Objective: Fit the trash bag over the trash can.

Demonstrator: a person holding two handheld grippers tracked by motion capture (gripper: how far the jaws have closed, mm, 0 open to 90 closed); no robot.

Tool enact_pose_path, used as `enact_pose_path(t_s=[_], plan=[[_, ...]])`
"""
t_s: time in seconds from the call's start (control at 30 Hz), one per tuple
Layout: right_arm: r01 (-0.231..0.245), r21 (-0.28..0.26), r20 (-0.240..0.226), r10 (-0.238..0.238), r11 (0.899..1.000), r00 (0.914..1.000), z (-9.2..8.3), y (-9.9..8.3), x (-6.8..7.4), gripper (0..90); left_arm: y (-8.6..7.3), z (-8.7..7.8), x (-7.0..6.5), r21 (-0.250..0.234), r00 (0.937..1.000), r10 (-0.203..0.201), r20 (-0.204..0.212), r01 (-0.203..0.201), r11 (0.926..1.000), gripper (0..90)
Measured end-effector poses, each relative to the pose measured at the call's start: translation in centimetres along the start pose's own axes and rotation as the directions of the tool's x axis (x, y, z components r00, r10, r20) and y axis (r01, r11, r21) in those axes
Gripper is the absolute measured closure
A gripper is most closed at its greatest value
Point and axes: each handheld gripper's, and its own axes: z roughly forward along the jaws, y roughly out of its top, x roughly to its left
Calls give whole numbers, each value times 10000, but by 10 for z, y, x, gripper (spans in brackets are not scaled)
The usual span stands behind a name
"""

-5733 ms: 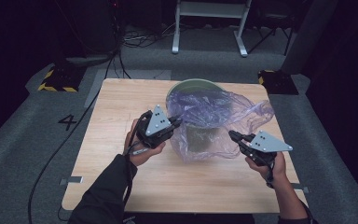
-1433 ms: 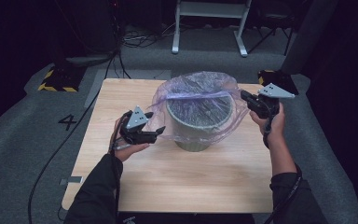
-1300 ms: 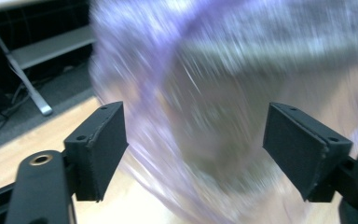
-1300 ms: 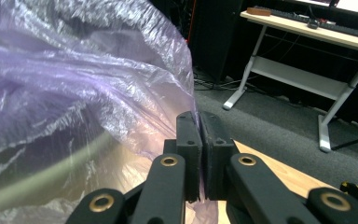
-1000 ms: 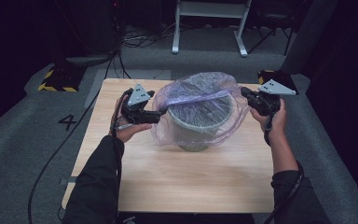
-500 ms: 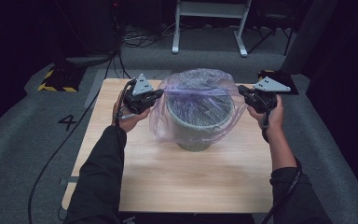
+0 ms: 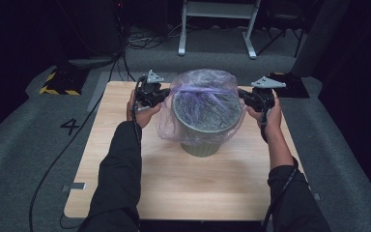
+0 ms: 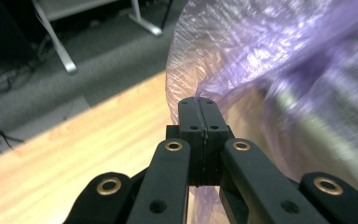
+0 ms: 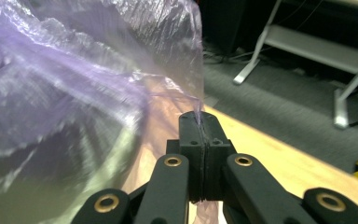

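Left gripper (image 7: 163, 96) and right gripper (image 7: 244, 95) pinch purple bag (image 7: 204, 87) over upright bin (image 7: 204, 140)

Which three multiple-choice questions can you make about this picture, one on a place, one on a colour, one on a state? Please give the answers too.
1. Where does the bin stand?
A. on the wooden table
B. on the grey floor
C. on a chair

2. What colour is the plastic bag?
A. solid black
B. see-through purple
C. bright yellow

3. How are the jaws of the left gripper and the right gripper?
A. both wide open
B. one open, one shut
C. both shut on the bag's edge

Answers:
1 A, the high view shows it on the tabletop.
2 B, the bin shows through the film.
3 C, each gripper view shows film pinched between closed jaws.
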Motion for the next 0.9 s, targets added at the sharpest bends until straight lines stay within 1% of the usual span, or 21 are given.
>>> enact_pose_path(t_s=[0.03, 0.07, 0.1, 0.13, 0.17, 0.2, 0.3, 0.37, 0.4, 0.43, 0.47, 0.5, 0.53, 0.6, 0.63, 0.7, 0.73, 0.8, 0.83, 0.87, 0.9], plan=[[-84, 108, -80, 85, 9999, 9999, 3, -2, 0, 896, -2, 3, 0, 130, 10000, -49, 61, 48, 9999, 898], [-199, 178, -202, 202, 9996, 9996, 6, -5, 0, 896, -3, 6, -1, 143, 9998, -122, 161, 120, 9998, 898], [-321, 165, -319, 326, 9993, 9990, 7, -7, 0, 896, -6, 10, -2, 192, 9985, -390, 397, 382, 9991, 898], [-495, 139, -498, 501, 9987, 9975, 9, -10, 0, 896, -7, 12, -2, 221, 9979, -385, 520, 374, 9991, 898], [-592, 152, -600, 601, 9981, 9964, 9, -12, 0, 898, -10, 16, -3, 278, 9957, -610, 702, 591, 9979, 898], [-726, 150, -836, 736, 9972, 9938, 11, -14, 0, 898, -11, 18, -3, 336, 9943, -678, 827, 652, 9973, 898], [-923, 163, -1049, 935, 9956, 9901, 13, -18, 1, 900, -15, 26, -5, 405, 9873, -1181, 1059, 1143, 9926, 898], [-982, 165, -1103, 995, 9950, 9889, 13, -19, 0, 896, -15, 29, -5, 419, 9856, -1366, 997, 1330, 9902, 897], [-936, 165, -1088, 948, 9955, 9895, 12, -19, 1, 896, -15, 31, -6, 475, 9862, -1420, 848, 1384, 9892, 895], [-919, 171, -1059, 932, 9956, 9900, 12, -20, 1, 893, -16, 33, -6, 640, 9891, -1399, 464, 1368, 9885, 882], [-874, 229, -951, 892, 9959, 9915, 12, -21, 1, 890, -17, 35, -6, 814, 9865, -1580, 434, 1542, 9847, 846], [-781, 285, -885, 803, 9965, 9928, 12, -22, 1, 889, -19, 36, -5, 930, 9851, -1661, 452, 1614, 9825, 846], [-757, 335, -848, 784, 9966, 9933, 13, -23, 1, 887, -20, 37, -4, 960, 9850, -1674, 417, 1628, 9820, 839], [-716, 395, -866, 748, 9967, 9934, 13, -28, 1, 887, -29, 35, -4, 846, 9855, -1652, 387, 1615, 9832, 839], [-700, 381, -871, 731, 9968, 9935, 13, -31, 1, 890, -31, 34, -3, 788, 9865, -1584, 419, 1548, 9848, 865], [-695, 335, -1016, 726, 9970, 9922, 12, -36, 0, 891, -38, 30, -3, 663, 9871, -1474, 619, 1433, 9875, 890], [-770, 279, -1110, 796, 9966, 9906, 12, -39, 0, 893, -40, 28, -4, 568, 9876, -1389, 730, 1349, 9892, 896], [-861, 165, -1208, 875, 9961, 9888, 11, -41, 0, 895, -41, 26, -6, 415, 9887, -1209, 891, 1176, 9922, 898], [-817, 206, -1256, 836, 9964, 9886, 12, -42, 2, 895, -42, 27, -8, 443, 9882, -1168, 988, 1129, 9926, 898], [-739, 271, -1225, 767, 9969, 9895, 13, -43, 3, 895, -42, 27, -9, 505, 9895, -1110, 920, 1067, 9930, 898], [-735, 309, -1193, 767, 9968, 9899, 13, -43, 5, 892, -41, 28, -10, 528, 9902, -1143, 805, 1103, 9925, 899]])
